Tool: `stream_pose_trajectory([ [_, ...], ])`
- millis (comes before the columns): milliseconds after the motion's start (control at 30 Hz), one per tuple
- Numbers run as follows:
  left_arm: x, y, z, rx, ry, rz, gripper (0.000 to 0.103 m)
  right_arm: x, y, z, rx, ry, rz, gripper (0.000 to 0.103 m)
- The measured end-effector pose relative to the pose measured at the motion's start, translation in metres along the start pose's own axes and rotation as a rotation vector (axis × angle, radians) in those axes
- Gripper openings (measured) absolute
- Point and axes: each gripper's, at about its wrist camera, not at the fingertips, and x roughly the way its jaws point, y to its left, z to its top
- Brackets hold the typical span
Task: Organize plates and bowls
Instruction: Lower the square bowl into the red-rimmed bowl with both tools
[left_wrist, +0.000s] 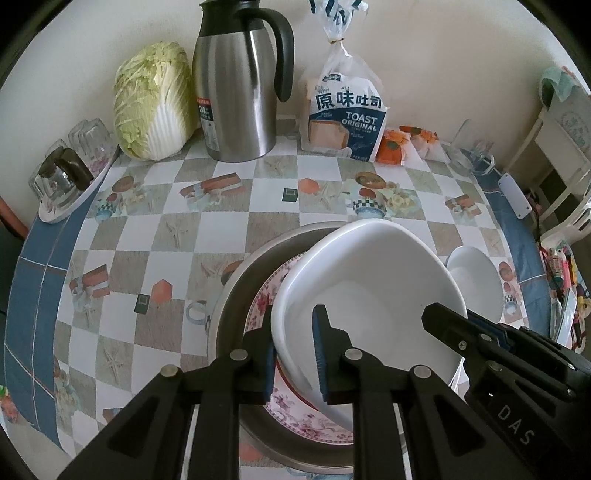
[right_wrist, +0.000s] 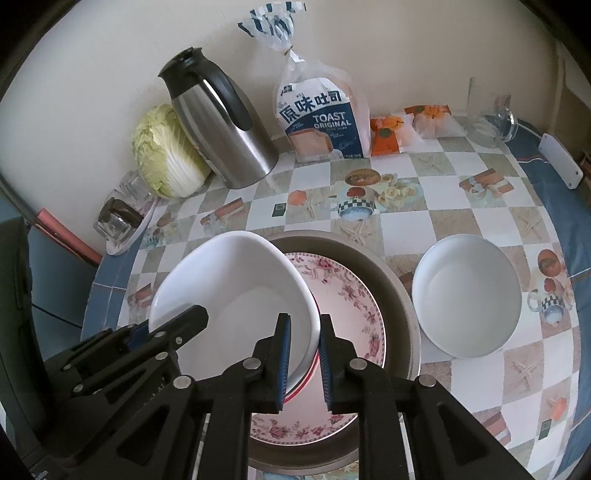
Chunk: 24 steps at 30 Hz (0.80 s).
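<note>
The near rim of a white bowl (left_wrist: 369, 295) is clamped between the pads of the left gripper (left_wrist: 295, 354), its jaws nearly closed. The opposite rim is straddled by the right gripper (right_wrist: 304, 363), equally narrow. The bowl is held tilted over a floral plate (right_wrist: 343, 295) lying in a metal pan (right_wrist: 399, 295). A second white bowl (right_wrist: 467, 291) is seen just beside the pan on the checkered tablecloth (right_wrist: 461, 221).

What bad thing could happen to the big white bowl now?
The white bowl is tilted and pinched only at its rim by the left claw and right claw, so it might slip. If it drops, it could chip the flowered plate underneath, inside the gray dish.
</note>
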Motion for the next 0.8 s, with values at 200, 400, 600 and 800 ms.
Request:
stream_pose_trajectory([
  [200,0.0048,0.0014,-0.0011,-0.004,0.014,0.002,0.017,0.0049,0.0007,0.0002,0.0,0.013,-0.003,0.017],
  [400,0.0079,0.0014,-0.0019,-0.004,0.021,0.003,0.017,0.006,0.0014,0.001,0.0,0.016,-0.009,0.017],
  [600,0.0084,0.0016,-0.0017,-0.003,0.019,0.004,0.017,0.0067,0.0017,0.0013,0.001,0.017,-0.009,0.017],
  [800,0.0084,0.0022,-0.0018,-0.005,0.021,0.004,0.018,0.0074,0.0004,0.0009,0.007,0.019,-0.002,0.017],
])
